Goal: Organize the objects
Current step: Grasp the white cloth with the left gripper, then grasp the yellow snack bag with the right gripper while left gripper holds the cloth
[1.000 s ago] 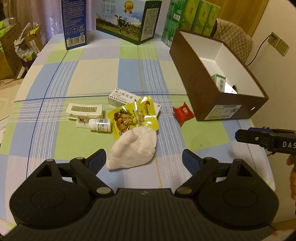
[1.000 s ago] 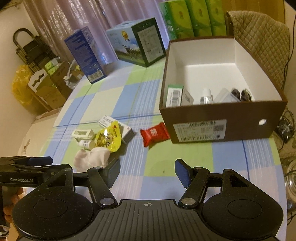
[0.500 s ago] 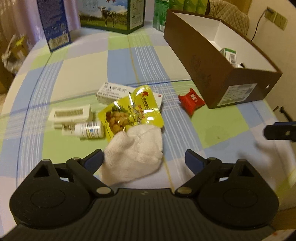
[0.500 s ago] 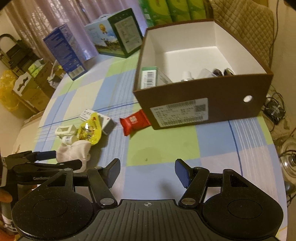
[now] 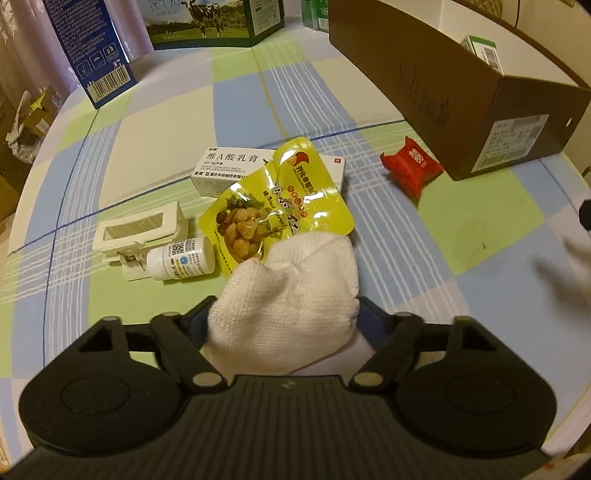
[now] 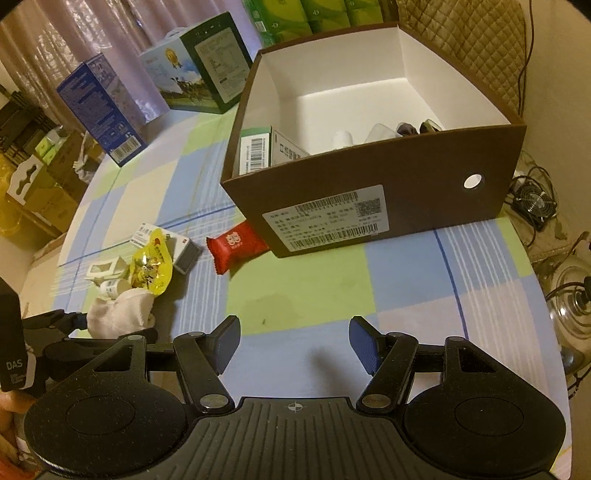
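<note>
Scattered small objects lie in a cluster on a table covered with a checked cloth of blue, green and cream squares: a white folded cloth, a yellow snack pouch whose near edge the cloth overlaps, a white medicine box partly under the pouch's far end, a small white pill bottle on its side, and a white plastic clip just beside the bottle. A red sachet lies apart from them, close to the near corner of a brown cardboard box. That box is open at the top, white inside, and holds a green-and-white carton and several smaller items against its near wall. At the far edge of the table stand a blue carton, a milk carton printed with a cow and green packs. Pale curtains hang behind them, a quilted chair back stands behind the brown box, and stacked boxes sit on the floor to the left. The left gripper is low over the table with its fingers on either side of the white cloth, close against it, though whether they press on it cannot be told. The right gripper hovers above bare cloth in front of the brown box, its blue-padded fingers spread wide and holding nothing.
</note>
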The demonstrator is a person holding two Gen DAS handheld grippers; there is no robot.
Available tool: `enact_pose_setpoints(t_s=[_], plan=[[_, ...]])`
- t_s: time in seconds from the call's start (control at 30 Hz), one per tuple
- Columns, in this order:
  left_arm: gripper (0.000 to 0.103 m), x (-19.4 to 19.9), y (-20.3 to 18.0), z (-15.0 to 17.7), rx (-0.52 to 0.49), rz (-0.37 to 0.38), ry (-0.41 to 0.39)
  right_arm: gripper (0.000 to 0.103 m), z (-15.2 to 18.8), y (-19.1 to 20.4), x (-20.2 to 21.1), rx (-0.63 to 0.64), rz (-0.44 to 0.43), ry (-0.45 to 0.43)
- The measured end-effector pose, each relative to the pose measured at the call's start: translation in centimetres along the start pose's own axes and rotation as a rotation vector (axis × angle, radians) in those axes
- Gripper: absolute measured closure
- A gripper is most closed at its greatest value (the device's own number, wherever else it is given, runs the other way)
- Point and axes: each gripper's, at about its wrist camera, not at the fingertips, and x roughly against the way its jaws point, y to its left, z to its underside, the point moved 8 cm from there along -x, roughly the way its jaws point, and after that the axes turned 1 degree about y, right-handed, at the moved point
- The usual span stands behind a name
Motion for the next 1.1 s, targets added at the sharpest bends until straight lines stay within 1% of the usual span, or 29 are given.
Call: enact_pose_setpoints(t_s=[0.07, 0.1, 0.17, 0.23, 0.27, 0.37, 0.47, 0.53, 0.6, 0.83, 0.93, 0.97, 1.1], plan=[[0.039, 0.3, 0.0, 0.1, -0.005, 0.013, -0.009, 0.041, 0.0, 0.1, -0.3, -0.001, -0.001, 0.006], [0.042, 0.5, 0.1, 0.1, -0.009, 0.019, -0.015, 0.041, 0.0, 0.1, -0.5, -0.001, -0.003, 0.009], [0.054, 1.1, 0.2, 0.2, -0.018, 0.034, -0.029, 0.041, -0.1, 0.4, -0.9, -0.001, -0.013, 0.014], [0.061, 1.6, 0.2, 0.4, -0.03, 0.045, -0.039, 0.041, -0.1, 0.8, -1.3, -0.001, -0.028, 0.021], [0.062, 1.9, 0.3, 0.6, -0.037, 0.051, -0.041, 0.041, -0.1, 1.0, -1.5, -0.001, -0.035, 0.024], [0.065, 2.8, 0.7, 1.1, -0.034, 0.069, -0.041, 0.041, -0.1, 2.0, -2.3, 0.002, -0.073, 0.032], [0.065, 3.8, 1.6, 1.7, -0.018, 0.079, -0.048, 0.041, -0.1, 3.2, -3.3, -0.007, -0.128, 0.042], [0.065, 4.6, 2.5, 2.1, -0.003, 0.079, -0.051, 0.041, 0.0, 4.2, -4.1, -0.009, -0.162, 0.05], [0.065, 5.3, 3.6, 2.5, 0.02, 0.073, -0.054, 0.041, 0.0, 5.4, -4.6, 0.015, -0.194, 0.054], [0.065, 6.0, 9.4, 3.9, 0.171, 0.017, -0.042, 0.041, -0.3, 9.8, -7.5, 0.151, -0.288, 0.039], [0.065, 6.0, 11.9, 4.9, 0.24, -0.007, -0.025, 0.041, -0.6, 11.0, -9.5, 0.216, -0.304, 0.029], [0.065, 6.1, 12.7, 5.3, 0.26, -0.011, -0.021, 0.041, -0.8, 11.3, -10.3, 0.226, -0.3, 0.03], [0.065, 6.4, 14.7, 6.6, 0.322, -0.033, -0.005, 0.041, -1.5, 11.6, -12.7, 0.236, -0.331, 0.025]])
